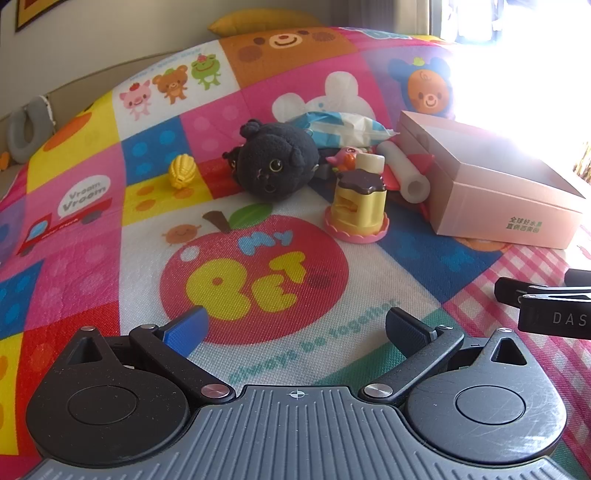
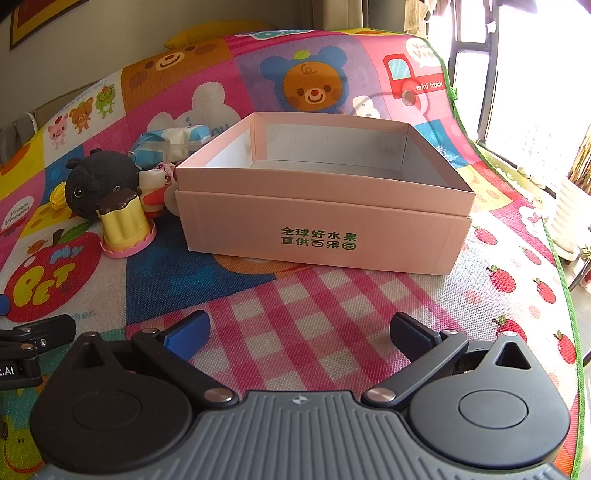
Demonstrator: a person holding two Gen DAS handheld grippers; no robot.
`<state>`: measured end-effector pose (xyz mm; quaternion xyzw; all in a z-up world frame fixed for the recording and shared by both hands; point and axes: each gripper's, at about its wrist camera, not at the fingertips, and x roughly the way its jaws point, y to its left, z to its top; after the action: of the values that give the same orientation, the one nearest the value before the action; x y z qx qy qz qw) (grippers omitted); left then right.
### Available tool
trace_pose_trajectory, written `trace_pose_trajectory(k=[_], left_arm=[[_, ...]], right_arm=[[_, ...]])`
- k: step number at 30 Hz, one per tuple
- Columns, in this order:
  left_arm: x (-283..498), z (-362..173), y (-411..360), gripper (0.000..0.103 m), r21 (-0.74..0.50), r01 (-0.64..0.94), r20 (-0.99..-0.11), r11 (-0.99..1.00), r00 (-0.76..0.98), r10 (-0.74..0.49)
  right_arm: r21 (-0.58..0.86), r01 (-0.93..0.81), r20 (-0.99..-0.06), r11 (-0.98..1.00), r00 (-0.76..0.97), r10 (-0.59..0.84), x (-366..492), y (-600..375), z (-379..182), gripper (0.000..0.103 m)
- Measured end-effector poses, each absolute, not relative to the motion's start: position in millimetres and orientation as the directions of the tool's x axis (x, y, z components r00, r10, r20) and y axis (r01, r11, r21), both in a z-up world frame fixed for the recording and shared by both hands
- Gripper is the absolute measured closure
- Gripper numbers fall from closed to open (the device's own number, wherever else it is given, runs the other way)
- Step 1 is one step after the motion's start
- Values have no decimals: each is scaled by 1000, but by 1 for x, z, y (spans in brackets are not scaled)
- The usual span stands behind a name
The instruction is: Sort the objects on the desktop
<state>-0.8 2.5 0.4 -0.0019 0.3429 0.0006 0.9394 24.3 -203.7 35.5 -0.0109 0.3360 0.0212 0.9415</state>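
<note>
An open, empty pink cardboard box (image 2: 325,221) sits on the colourful play mat; it also shows in the left wrist view (image 1: 491,184). Left of it lies a pile: a black plush cat (image 1: 275,166), a yellow pudding toy (image 1: 358,205) on a pink base, a small yellow shell-shaped toy (image 1: 181,171), a white roll (image 1: 406,171), a small pink bird figure (image 1: 345,157) and a blue-white tissue pack (image 1: 340,125). My left gripper (image 1: 295,328) is open and empty, well short of the pile. My right gripper (image 2: 299,332) is open and empty in front of the box.
The mat (image 2: 295,302) covers a raised surface with a green-trimmed right edge (image 2: 565,280). A window with bright glare is at the right. A yellow cushion (image 1: 266,18) lies at the far edge. The right gripper's side shows in the left view (image 1: 546,306).
</note>
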Motion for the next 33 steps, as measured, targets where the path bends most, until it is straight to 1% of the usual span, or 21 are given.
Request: trace_pose_trajectory(k=[15,20,25,28,31,33], left_arm=[[-1,0,2,0,0,-2,-646,1000,764,2],[-1,0,2,0,-2,-3,-645,1000,764,1],[-2,2,0,0,3,-1,-647,1000,762,3],[-2,3,0,0,6,-1,-647,1000,762,4],[0,1,2,0,-6,11,-649,1000,760,-12],[2,5,11,0,-58,34,-640,998,766,-63]], right_arm=[[-2,-60,-640,998,767,45,24,-207,36,0],[3,-109,-663,994,744,83,22,-213,40,0],[-13,-91,-685,996,726,57,-1,-212,42,0],[0,-112,-702,994,708,80,-6,-216,44,0],[2,-143,-699,990,707,103,-8,-218,44,0],[5,-154,-696,988,709,114,-9,-219,44,0]])
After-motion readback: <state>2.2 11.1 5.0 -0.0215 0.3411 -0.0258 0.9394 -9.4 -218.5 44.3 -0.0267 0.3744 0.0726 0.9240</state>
